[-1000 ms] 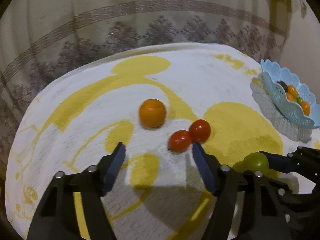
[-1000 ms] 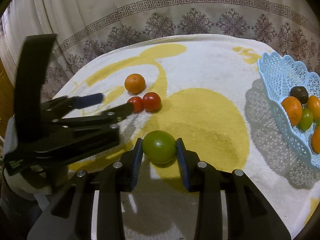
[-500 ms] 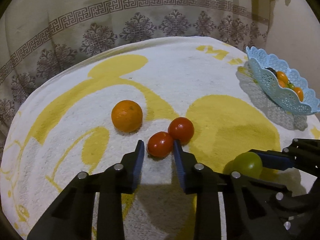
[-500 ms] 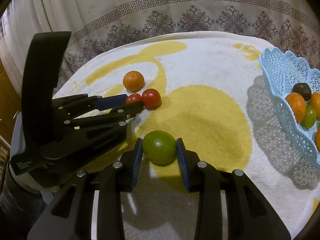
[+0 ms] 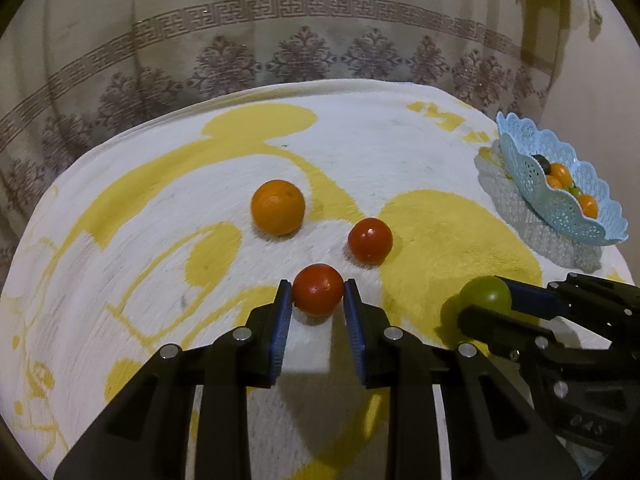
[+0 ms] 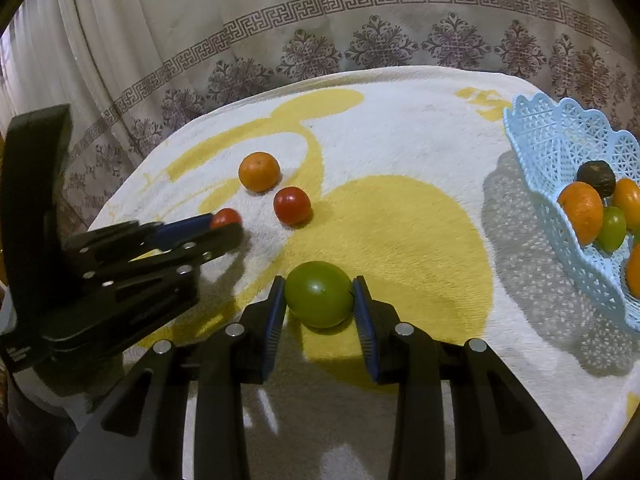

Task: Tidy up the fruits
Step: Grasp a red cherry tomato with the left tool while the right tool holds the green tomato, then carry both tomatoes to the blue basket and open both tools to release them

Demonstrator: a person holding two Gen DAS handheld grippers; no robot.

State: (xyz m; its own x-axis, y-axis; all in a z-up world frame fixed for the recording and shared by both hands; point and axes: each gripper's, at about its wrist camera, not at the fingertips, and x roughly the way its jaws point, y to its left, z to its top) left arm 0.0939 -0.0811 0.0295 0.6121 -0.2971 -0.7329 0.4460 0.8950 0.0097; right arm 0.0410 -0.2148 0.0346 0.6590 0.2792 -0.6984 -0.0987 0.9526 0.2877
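Note:
My left gripper (image 5: 317,298) is shut on a red tomato (image 5: 318,289), its blue pads pressed on both sides, low over the towel. A second red tomato (image 5: 369,240) lies just beyond to the right, and an orange (image 5: 278,207) sits behind on the left. My right gripper (image 6: 319,300) is shut on a green tomato (image 6: 319,294) over the yellow patch. In the right wrist view the left gripper (image 6: 224,226) shows at the left with its red tomato (image 6: 226,217); in the left wrist view the right gripper (image 5: 486,300) shows at the right holding the green tomato (image 5: 485,294).
A light blue lattice basket (image 6: 560,152) stands at the right edge of the towel with several oranges, a green fruit and a dark fruit in it. The white and yellow towel (image 5: 400,140) covers a rounded table; a patterned curtain (image 6: 360,40) hangs behind.
The left gripper went from wide open to shut on the nearer red tomato and drew it away from the second one. The right gripper kept still with the green tomato.

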